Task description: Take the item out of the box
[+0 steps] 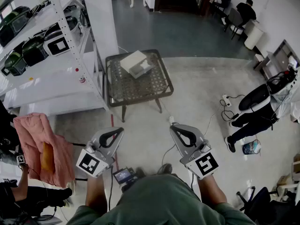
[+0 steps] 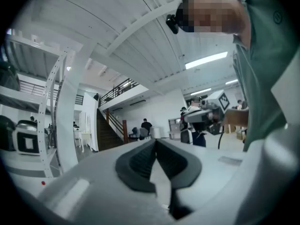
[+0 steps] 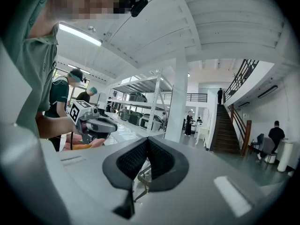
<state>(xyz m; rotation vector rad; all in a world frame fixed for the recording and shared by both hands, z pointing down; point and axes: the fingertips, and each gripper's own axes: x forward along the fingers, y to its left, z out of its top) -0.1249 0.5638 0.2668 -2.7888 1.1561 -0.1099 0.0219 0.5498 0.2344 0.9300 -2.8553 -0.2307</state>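
Note:
A white box [image 1: 136, 63] lies on a small dark table with a mesh top [image 1: 140, 86], well ahead of me on the floor. Both grippers are held low and near my body, far short of the table. My left gripper [image 1: 120, 131] is shut with nothing in it; in its own view the black pads [image 2: 140, 161] meet at the tip. My right gripper [image 1: 173, 127] is also shut and empty, its pads [image 3: 133, 161] touching. Each gripper shows in the other's view: the right gripper [image 2: 206, 116] and the left gripper [image 3: 91, 122]. What the box contains is hidden.
A white shelf unit [image 1: 51, 74] with dark appliances stands left of the table, beside a white pillar [image 1: 101, 18]. A pink cloth [image 1: 40, 146] hangs at my left. A person [image 1: 258, 111] and a power strip [image 1: 226, 100] are at right. A staircase [image 3: 227, 130] rises beyond.

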